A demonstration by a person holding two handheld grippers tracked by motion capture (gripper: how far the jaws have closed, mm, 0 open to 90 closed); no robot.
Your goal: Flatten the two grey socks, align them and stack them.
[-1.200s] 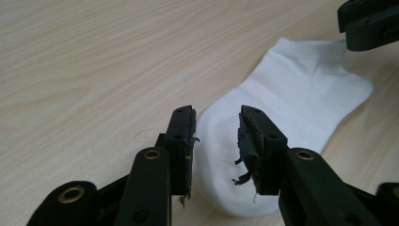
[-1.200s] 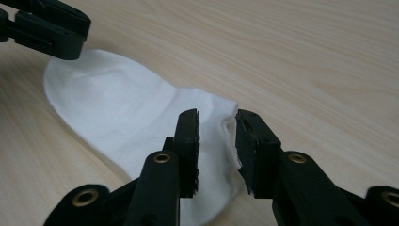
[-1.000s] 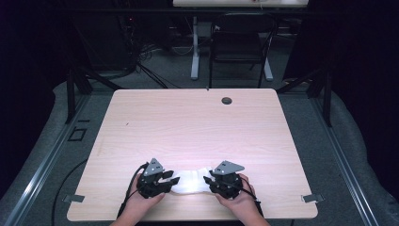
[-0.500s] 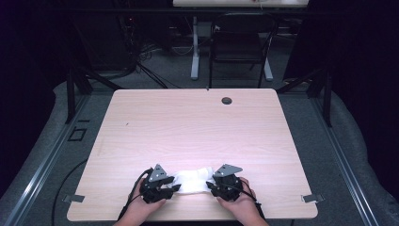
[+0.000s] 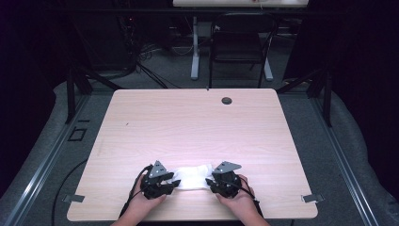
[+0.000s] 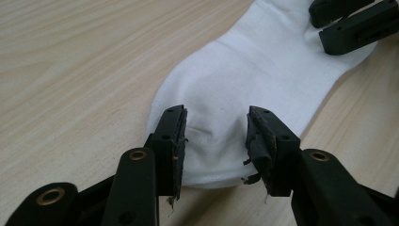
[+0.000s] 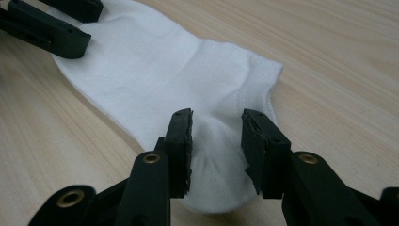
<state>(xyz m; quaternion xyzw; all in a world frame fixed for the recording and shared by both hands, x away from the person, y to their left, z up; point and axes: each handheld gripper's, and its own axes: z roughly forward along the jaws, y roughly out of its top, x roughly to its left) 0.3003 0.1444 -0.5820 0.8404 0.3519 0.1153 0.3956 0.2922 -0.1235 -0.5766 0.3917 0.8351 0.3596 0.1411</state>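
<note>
Straddling opposite ends of the white sock, the left gripper and right gripper stand with jaws spread; the sock lies flat between them. Next move, likely: closing both jaws on the fabric.

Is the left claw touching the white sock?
Touching. In the left gripper view, the left gripper has its jaws open astride one end of the white sock, and the cloth puckers against both pads as it lies on the table.
</note>
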